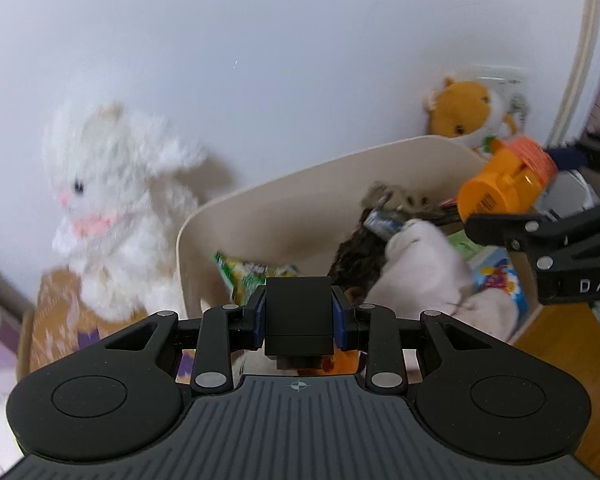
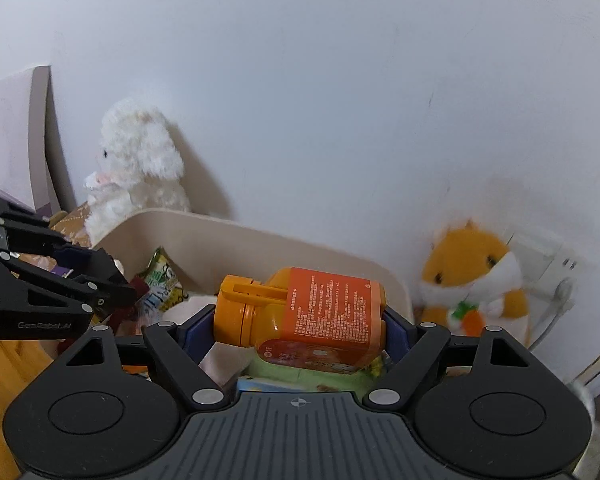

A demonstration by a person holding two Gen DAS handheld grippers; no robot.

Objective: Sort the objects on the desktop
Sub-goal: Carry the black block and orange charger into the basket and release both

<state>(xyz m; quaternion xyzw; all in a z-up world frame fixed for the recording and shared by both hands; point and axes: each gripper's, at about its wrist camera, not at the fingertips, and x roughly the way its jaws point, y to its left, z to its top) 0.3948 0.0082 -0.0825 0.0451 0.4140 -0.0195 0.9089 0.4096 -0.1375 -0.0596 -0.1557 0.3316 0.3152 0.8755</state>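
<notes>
My left gripper (image 1: 299, 316) is shut on a small black box (image 1: 299, 312) and holds it above the near side of a cream bin (image 1: 260, 204). My right gripper (image 2: 300, 332) is shut on an orange bottle (image 2: 308, 312), held on its side over the bin (image 2: 260, 236). The bottle also shows in the left wrist view (image 1: 504, 184) at the right, above the bin. The bin holds a green snack bag (image 1: 244, 272), a pale plush (image 1: 424, 264), a dark furry item (image 1: 356, 252) and a blue carton (image 1: 500, 276).
A white plush rabbit (image 1: 116, 200) sits on a patterned box (image 1: 56, 320) left of the bin against the wall. An orange plush hamster (image 2: 476, 280) sits right of the bin by a wall socket (image 2: 556, 256). The wooden desk (image 1: 560, 344) shows at the right.
</notes>
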